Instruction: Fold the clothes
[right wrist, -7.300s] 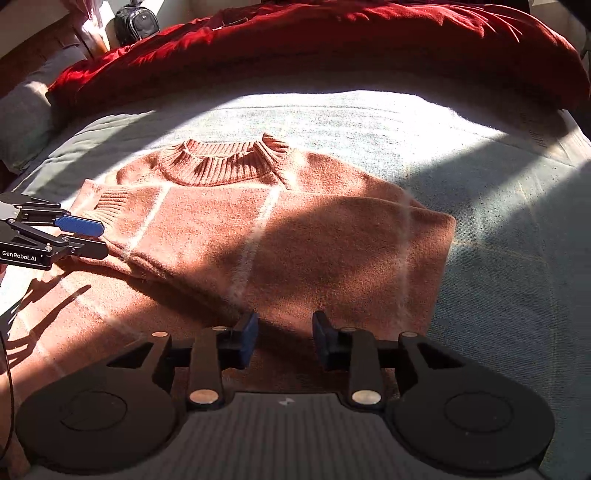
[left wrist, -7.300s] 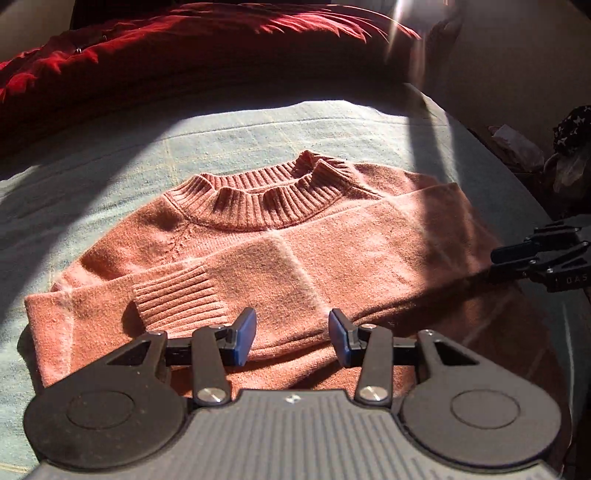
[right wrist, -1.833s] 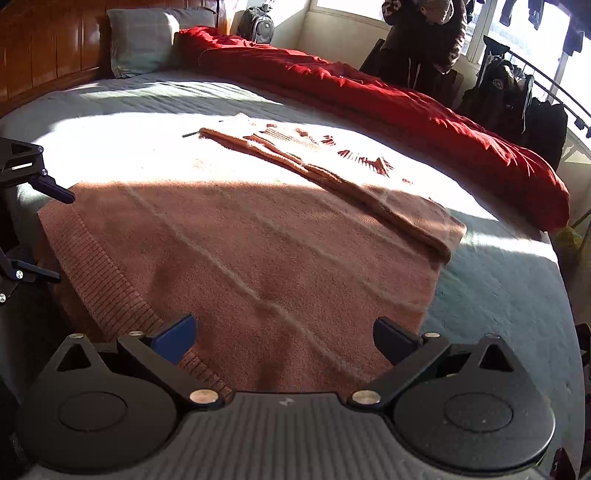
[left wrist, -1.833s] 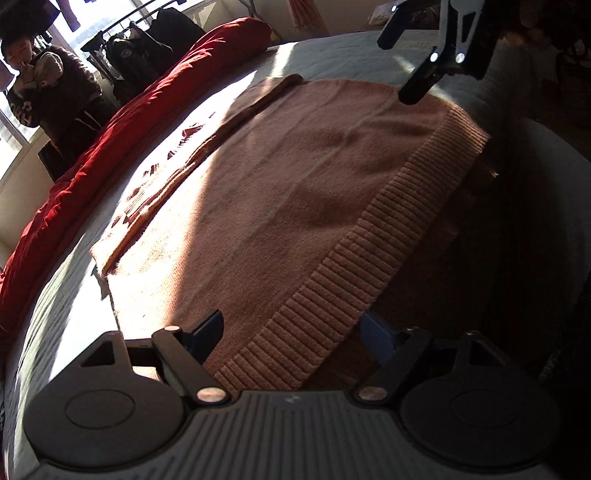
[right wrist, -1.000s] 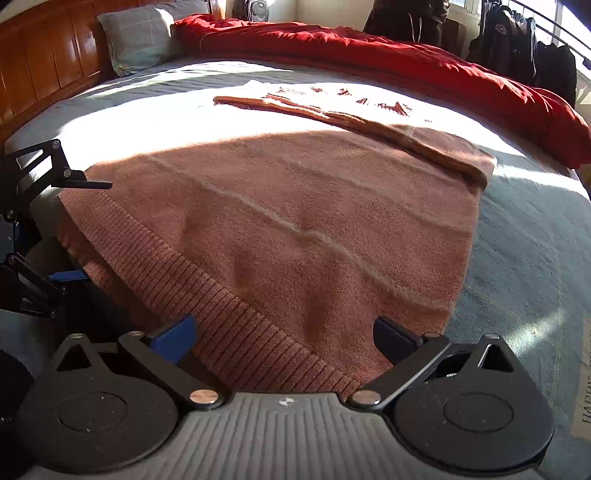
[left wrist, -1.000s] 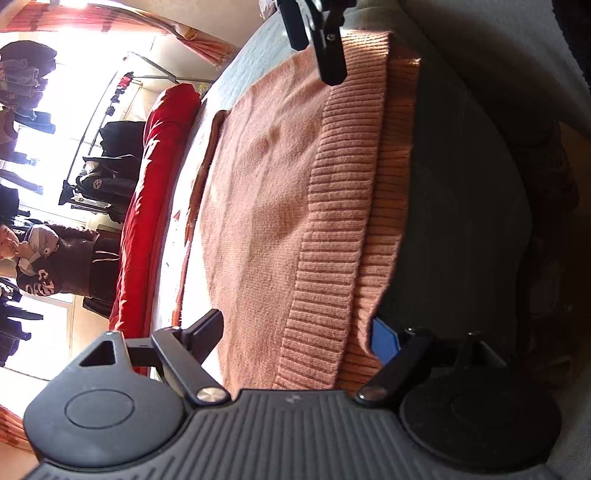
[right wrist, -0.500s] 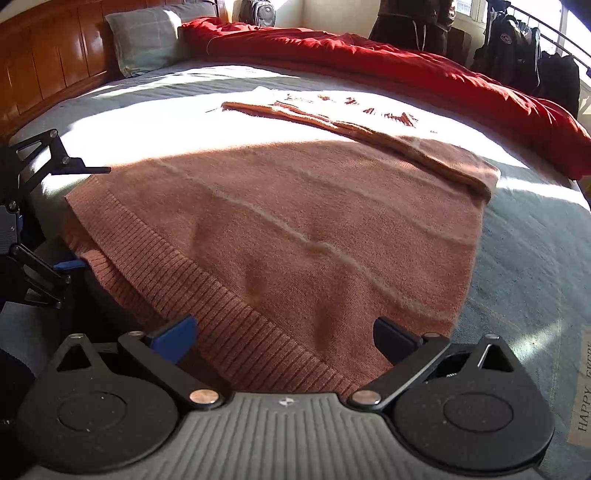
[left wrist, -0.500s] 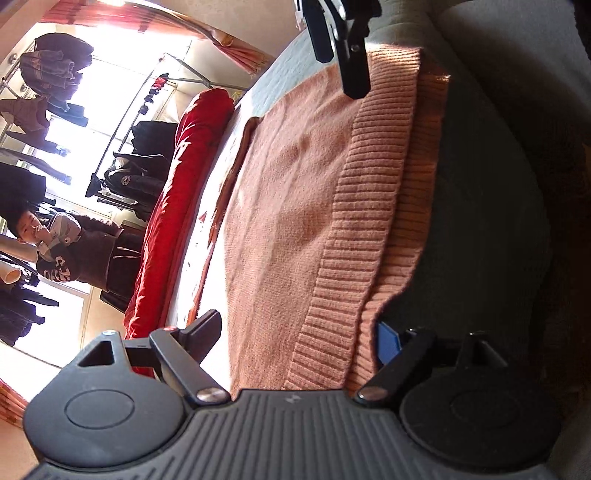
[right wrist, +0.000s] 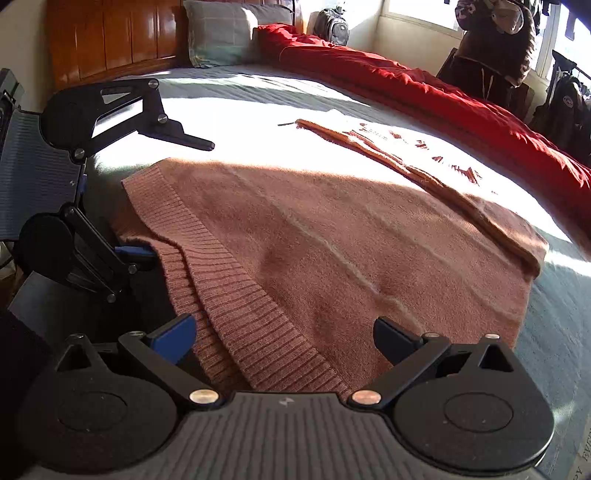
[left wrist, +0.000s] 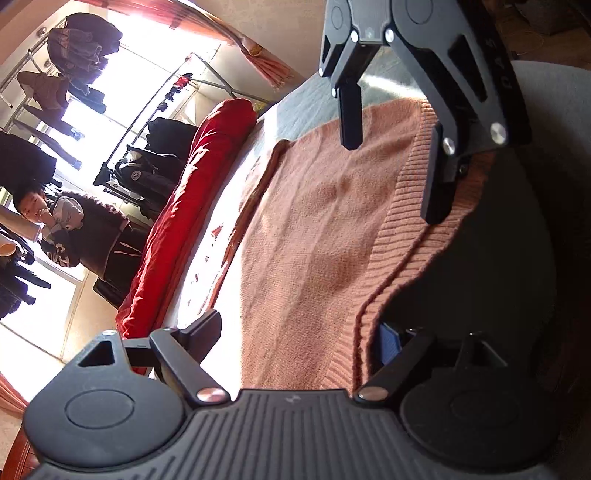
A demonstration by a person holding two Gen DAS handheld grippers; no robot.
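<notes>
A salmon-pink knitted sweater [right wrist: 351,236] lies flat on the bed with its ribbed hem [right wrist: 236,306] at the near edge; it also shows in the left wrist view [left wrist: 317,236]. My right gripper [right wrist: 284,336] is open, its jaws wide on either side of the hem. My left gripper [left wrist: 299,332] is open around the hem's other corner, one finger above and one below the cloth. Each gripper shows in the other's view: the left one [right wrist: 170,192] and the right one [left wrist: 395,147], both open at the hem.
A red duvet [right wrist: 424,92] lies along the far side of the bed, with a grey pillow [right wrist: 221,33] and a wooden headboard [right wrist: 110,40] at its head. A person [left wrist: 74,229] stands by a clothes rack [left wrist: 155,147] near the window.
Both grippers have moved closer in on the hem, and the two grippers are nearer to each other. Both stay open.
</notes>
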